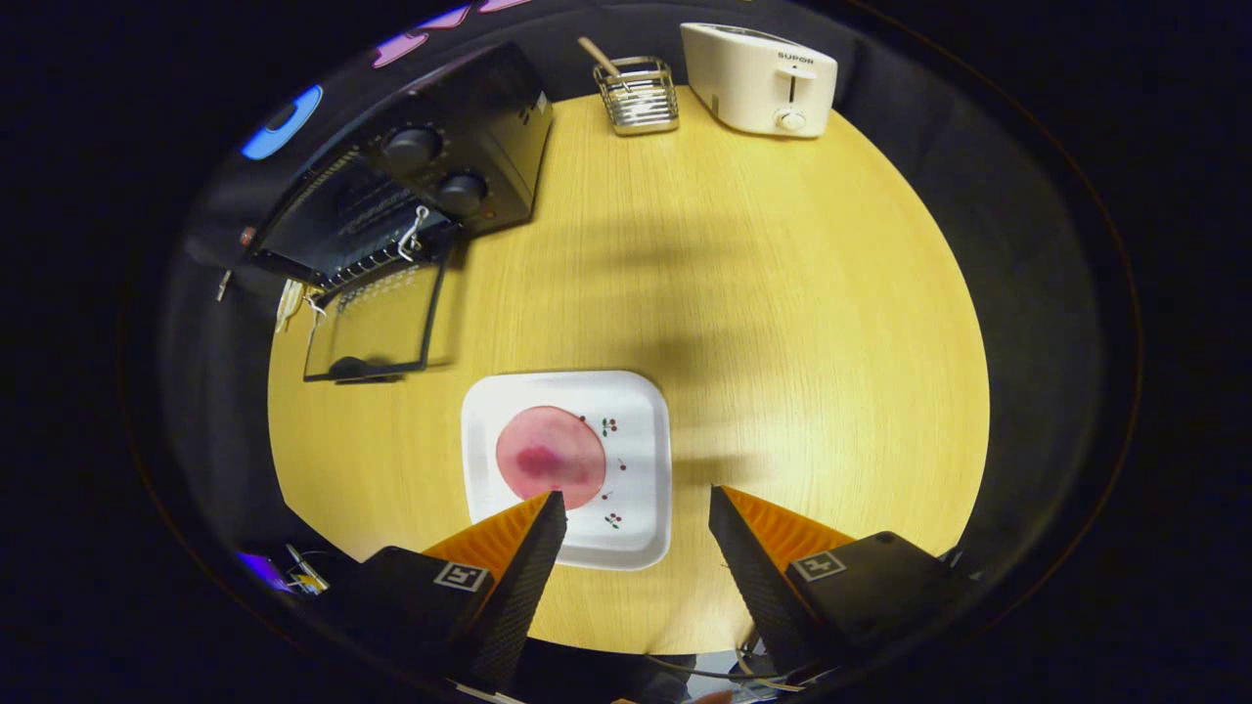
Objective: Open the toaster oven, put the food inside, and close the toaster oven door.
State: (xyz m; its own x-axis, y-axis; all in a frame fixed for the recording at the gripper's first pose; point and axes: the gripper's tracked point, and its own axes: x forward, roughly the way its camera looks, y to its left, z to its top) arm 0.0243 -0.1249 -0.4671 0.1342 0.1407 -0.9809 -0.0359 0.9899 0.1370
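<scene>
A black toaster oven (430, 186) stands at the far left of the round wooden table (782, 323), its glass door (377, 323) folded down flat onto the tabletop. A white square plate (641, 460) lies just ahead of my fingers, carrying a round pink slice of food (550, 457). My gripper (636, 513) hovers above the plate's near edge, open, with nothing between the fingers. The left fingertip (548, 518) overlaps the edge of the food in the view; whether it touches I cannot tell.
A cream pop-up toaster (761, 78) sits at the far edge of the table. Beside it is a small wire basket (641, 96) with a wooden stick in it. Bare wood stretches to the right of the plate.
</scene>
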